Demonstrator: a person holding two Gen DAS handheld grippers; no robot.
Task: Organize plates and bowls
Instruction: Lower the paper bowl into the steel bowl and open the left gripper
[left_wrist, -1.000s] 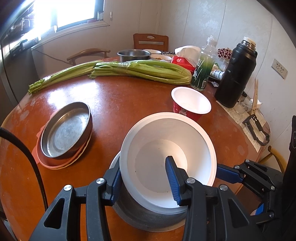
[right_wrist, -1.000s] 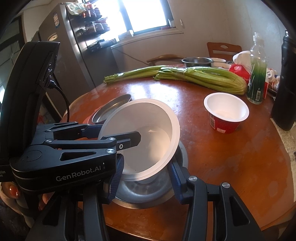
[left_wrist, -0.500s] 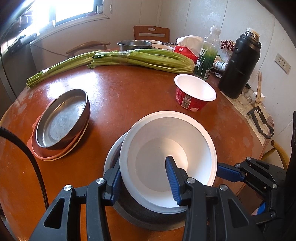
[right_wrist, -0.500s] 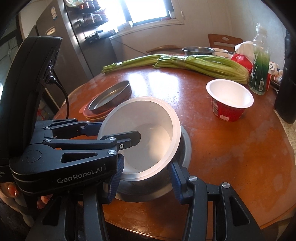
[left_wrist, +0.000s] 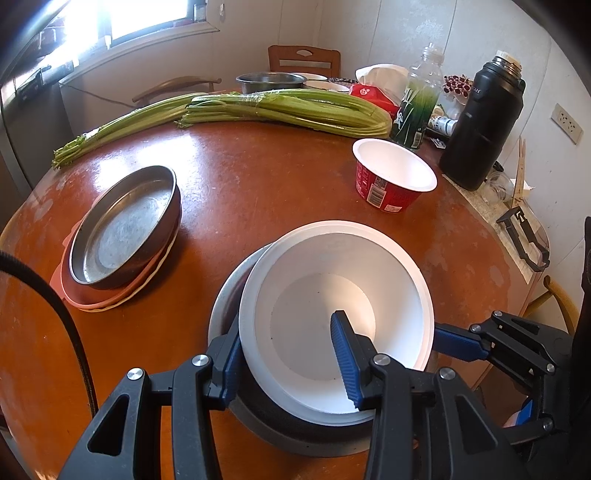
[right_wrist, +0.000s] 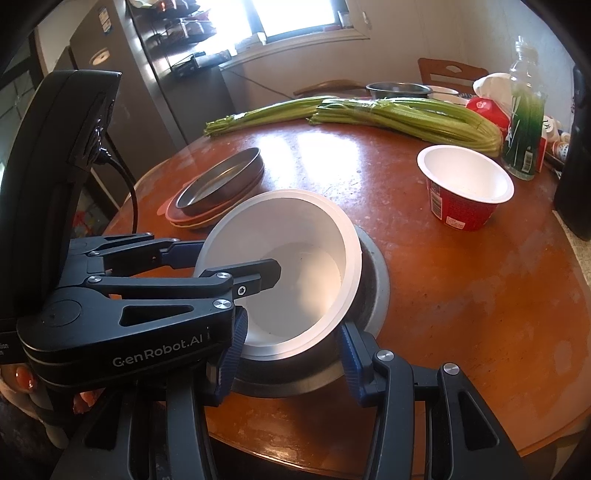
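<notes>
A: What's nearest the cameras?

B: The left gripper (left_wrist: 286, 363) is pinching the near wall of the white bowl (left_wrist: 332, 295): one blue pad is inside the bowl, the other against its outside. The bowl is tilted and sits in a metal bowl (left_wrist: 229, 295) at the near edge of the round brown table (left_wrist: 258, 192).

A: And the right gripper?

B: The right gripper (right_wrist: 288, 354) has its fingers on either side of the metal bowl's near rim, one finger partly hidden behind the left gripper's body. They look set around the rim, but whether the pads press on it I cannot tell.

A: Is the white bowl flat inside the metal one?

B: No. In the right wrist view it leans, its mouth turned toward the left gripper, its far rim raised above the metal bowl's rim.

A: What's further out?

B: To the left, a shallow metal pan (left_wrist: 125, 225) on a stack of pinkish plates (left_wrist: 107, 301). To the right, well apart from the bowls, a red cup (left_wrist: 391, 175) with a white inside stands upright.

A: And at the far side?

B: Long celery stalks (left_wrist: 280, 110) lie across the table. Near them stand a green bottle (left_wrist: 417, 107) and a black flask (left_wrist: 484, 122), with another metal bowl (left_wrist: 271, 81) behind the celery.
</notes>
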